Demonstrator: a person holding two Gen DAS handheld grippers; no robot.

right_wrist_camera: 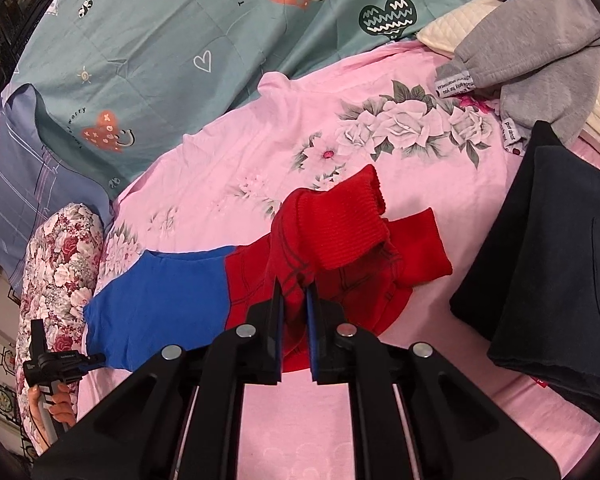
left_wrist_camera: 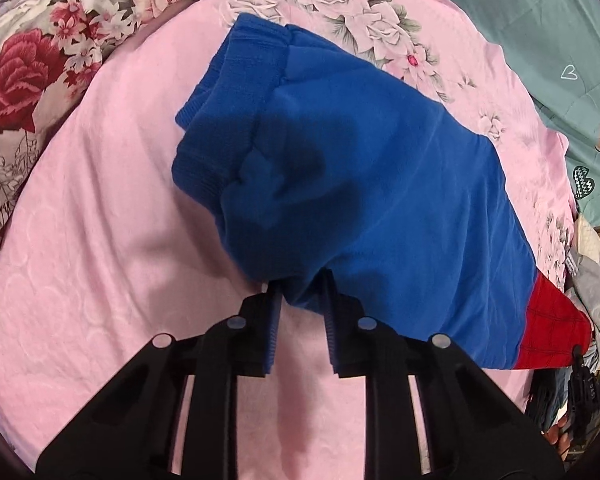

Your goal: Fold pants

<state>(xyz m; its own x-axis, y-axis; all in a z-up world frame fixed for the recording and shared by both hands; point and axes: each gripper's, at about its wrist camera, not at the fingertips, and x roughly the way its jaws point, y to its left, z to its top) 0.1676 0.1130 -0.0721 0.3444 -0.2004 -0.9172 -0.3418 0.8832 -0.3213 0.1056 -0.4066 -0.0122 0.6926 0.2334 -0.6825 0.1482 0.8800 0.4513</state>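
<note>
The pants (left_wrist_camera: 360,184) are laid on the pink sheet (left_wrist_camera: 100,240), long axis running from the blue ribbed waistband at the far left of the left wrist view down to the red leg ends at the lower right. The left gripper (left_wrist_camera: 300,300) is clamped on a bunched fold of blue cloth at the near edge, the fabric pinched between its two pads. In the right wrist view the same pants (right_wrist_camera: 260,280) are seen from the other end: blue section to the left, red legs and ribbed red cuffs (right_wrist_camera: 348,220) to the right, one cuff lifted above the other. The right gripper (right_wrist_camera: 294,300) is closed on a fold of red cloth marked with dark lines. Only the left view shows the waistband; only the right view shows the cuffs in full, a dark folded garment (right_wrist_camera: 548,264) on the sheet to the right, a grey garment (right_wrist_camera: 540,56) with white labels whose print is too small to be read, and a hand (right_wrist_camera: 56,404) holding the other gripper's handle at lower left. On the green quilt (right_wrist_camera: 160,60) behind, "Turn off" and "worry" can be read among printed hearts. A rose-patterned pillow (left_wrist_camera: 28,80) is seen at the sheet's far left.
</note>
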